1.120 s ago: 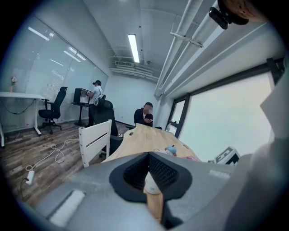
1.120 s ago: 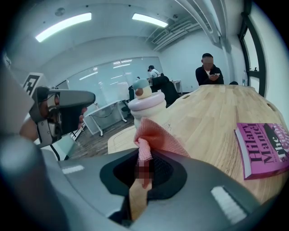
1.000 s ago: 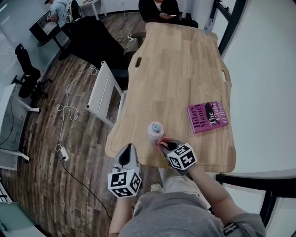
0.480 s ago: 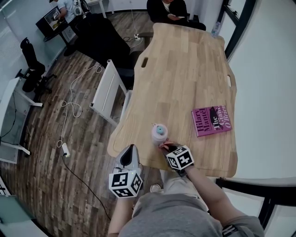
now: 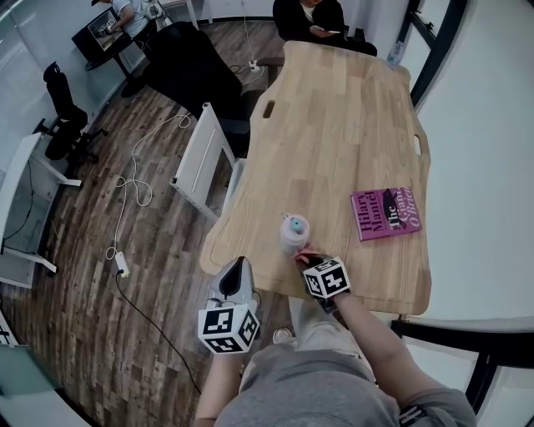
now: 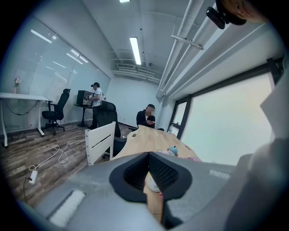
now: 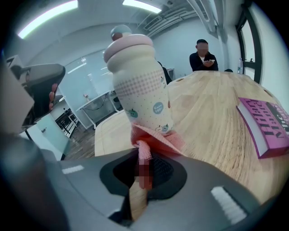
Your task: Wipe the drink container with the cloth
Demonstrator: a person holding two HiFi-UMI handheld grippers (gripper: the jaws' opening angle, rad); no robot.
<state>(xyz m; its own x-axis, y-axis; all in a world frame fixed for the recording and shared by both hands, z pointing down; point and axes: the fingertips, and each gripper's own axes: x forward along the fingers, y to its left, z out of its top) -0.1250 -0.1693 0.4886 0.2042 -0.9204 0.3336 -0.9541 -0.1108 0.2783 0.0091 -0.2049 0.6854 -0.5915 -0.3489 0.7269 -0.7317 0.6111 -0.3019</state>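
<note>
A cream drink container (image 5: 294,234) with a pink lid and a small blue figure on top stands upright near the table's front edge; it fills the upper middle of the right gripper view (image 7: 141,88). My right gripper (image 5: 306,260) is shut on a pink cloth (image 7: 153,140), whose free end lies against the container's base. My left gripper (image 5: 234,275) hovers off the table's front left edge, jaws shut with nothing between them. In the left gripper view the container (image 6: 172,151) shows small beyond the jaws.
A magenta book (image 5: 386,213) lies on the wooden table (image 5: 334,142) to the right of the container. A white chair (image 5: 200,163) stands at the table's left side. A person sits at the far end (image 5: 307,15). Cables run over the floor at left.
The right gripper with the cloth has stayed against the container's base. The head camera has shifted, so the table sits slightly lower right in view. The left gripper has hardly moved.
</note>
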